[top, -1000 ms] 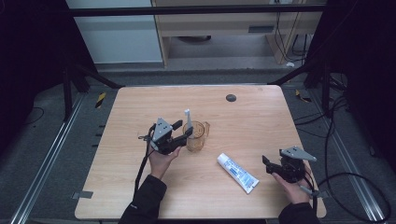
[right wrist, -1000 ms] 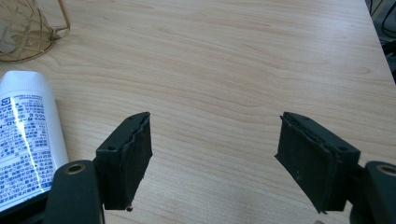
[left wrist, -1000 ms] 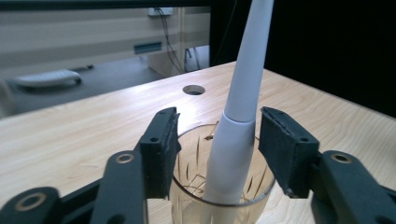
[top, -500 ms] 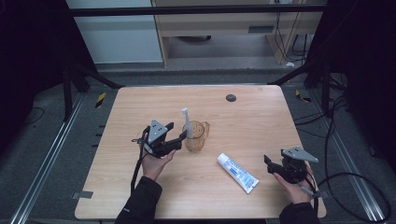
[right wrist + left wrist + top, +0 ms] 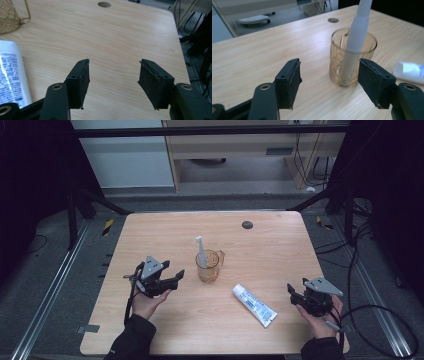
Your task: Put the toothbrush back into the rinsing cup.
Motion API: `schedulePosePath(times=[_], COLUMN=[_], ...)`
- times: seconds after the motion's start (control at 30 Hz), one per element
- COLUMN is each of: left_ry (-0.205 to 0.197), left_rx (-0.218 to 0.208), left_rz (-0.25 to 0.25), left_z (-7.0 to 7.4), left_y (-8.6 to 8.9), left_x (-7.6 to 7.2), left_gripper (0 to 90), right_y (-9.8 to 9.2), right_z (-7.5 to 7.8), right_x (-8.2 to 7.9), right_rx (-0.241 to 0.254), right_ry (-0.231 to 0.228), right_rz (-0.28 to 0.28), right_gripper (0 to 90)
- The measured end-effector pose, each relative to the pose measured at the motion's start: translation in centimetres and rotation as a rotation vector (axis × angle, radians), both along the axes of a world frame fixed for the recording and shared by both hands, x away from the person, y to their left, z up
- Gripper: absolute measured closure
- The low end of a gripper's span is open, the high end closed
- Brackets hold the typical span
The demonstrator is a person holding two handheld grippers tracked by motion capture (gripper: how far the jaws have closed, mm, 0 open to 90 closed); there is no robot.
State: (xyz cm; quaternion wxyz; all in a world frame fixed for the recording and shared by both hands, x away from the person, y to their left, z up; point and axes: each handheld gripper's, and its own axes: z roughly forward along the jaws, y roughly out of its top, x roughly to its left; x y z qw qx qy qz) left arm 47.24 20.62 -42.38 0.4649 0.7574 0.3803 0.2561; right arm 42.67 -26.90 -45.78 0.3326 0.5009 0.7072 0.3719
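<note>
Left hand-held gripper backed off glass, jaws opening empty, tube print unreadable.

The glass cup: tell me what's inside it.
A white toothbrush handle stands inside the glass cup, leaning on its rim. Its lower end blurs through the glass; its brush end cannot be seen.

Desk mostly bare wood: far-left corner, left edge and far-right corner open to passage. Mid-desk obstacles: glass cup with white toothbrush standing tall in it; toothpaste tube lying toward the near edge. Small dark disc near far edge, flat.
</note>
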Motion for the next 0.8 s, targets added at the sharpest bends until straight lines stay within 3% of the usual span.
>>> schedulePosePath(times=[0.3, 0.5, 0.8], left_ry=[0.025, 0.055, 0.095], left_rx=[0.002, 0.002, 0.033], left_rz=[0.09, 0.141, 0.202], left_z=[-1.0, -1.6, -3.3], left_y=[4.0, 5.6, 7.1], left_x=[-2.1, -3.6, -4.3], left_gripper=[35.1, 37.6, 43.2], right_y=[0.6, 1.3, 2.7], right_z=[0.7, 0.6, -0.9], right_x=[-0.3, -0.3, 0.1], right_rx=[-0.01, -0.018, -0.027], right_ry=[0.018, 0.037, 0.163], right_rz=[0.038, 0.069, 0.159], right_gripper=[45.0, 46.6, 58.1])
